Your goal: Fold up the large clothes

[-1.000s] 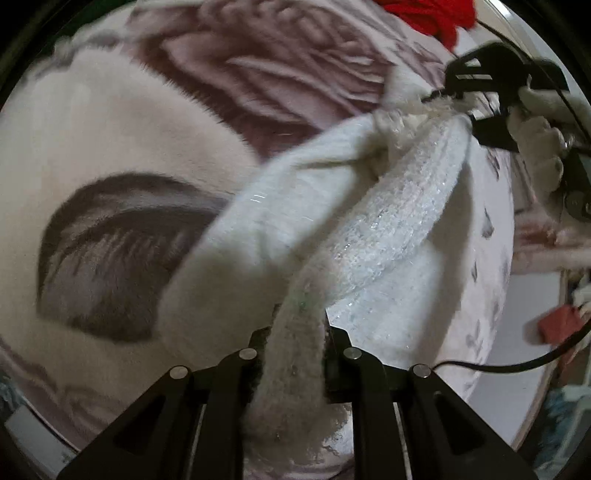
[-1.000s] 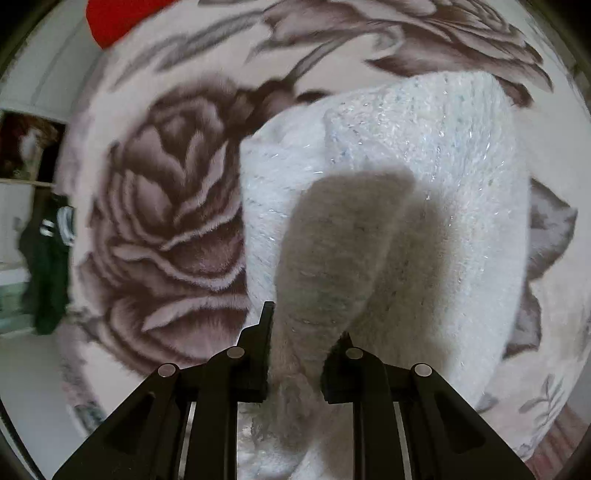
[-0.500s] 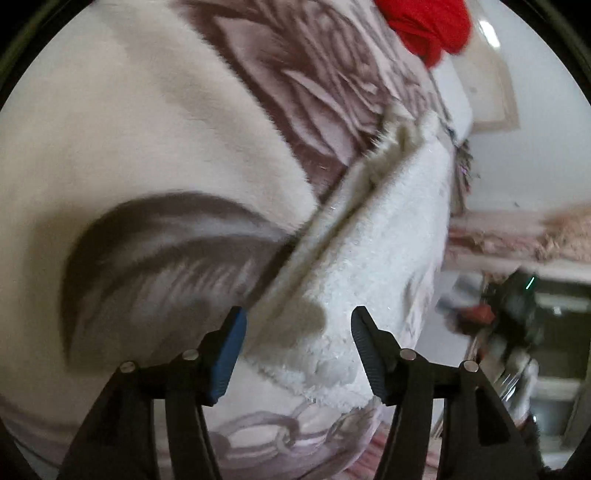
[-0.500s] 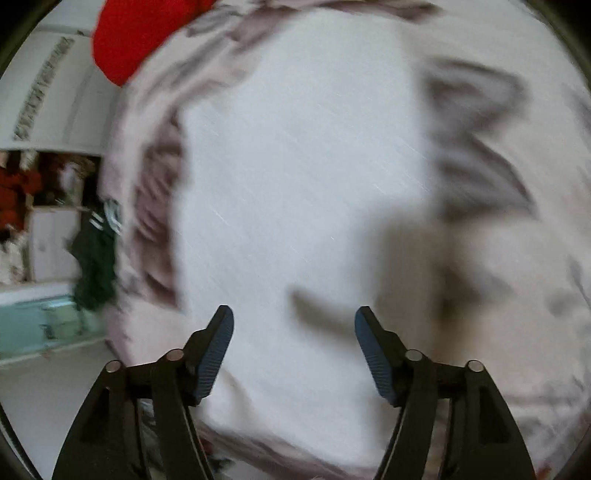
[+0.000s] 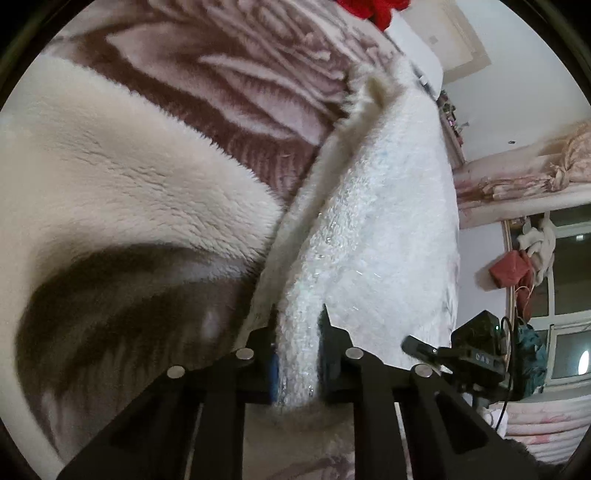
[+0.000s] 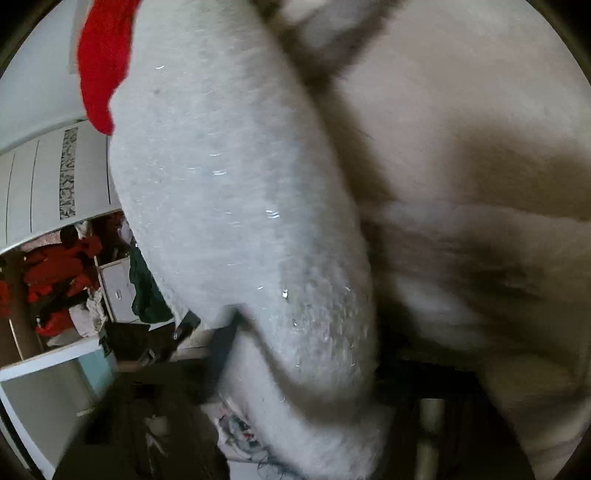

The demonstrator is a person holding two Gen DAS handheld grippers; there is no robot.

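A fluffy white sweater (image 5: 376,229) with glittery threads lies folded on a plush rose-print blanket (image 5: 122,177). My left gripper (image 5: 297,350) is shut on the near edge of the sweater, low against the blanket. In the right wrist view the sweater (image 6: 236,192) fills the middle of a blurred frame and drapes over my right gripper (image 6: 295,354); its jaws stand apart around a thick fold, and I cannot tell whether they grip it. The right gripper also shows in the left wrist view (image 5: 469,354), at the sweater's far side.
A red garment (image 5: 373,9) lies at the far end of the blanket, also in the right wrist view (image 6: 103,62). A wardrobe (image 6: 48,177) with red clothes, a window (image 5: 569,295) and a hanging red bag (image 5: 509,269) surround the bed.
Both grippers let go of the lifted sweater and opened half a second ago. Now the left has shut on the sweater's near edge, and the right has pushed in against it.
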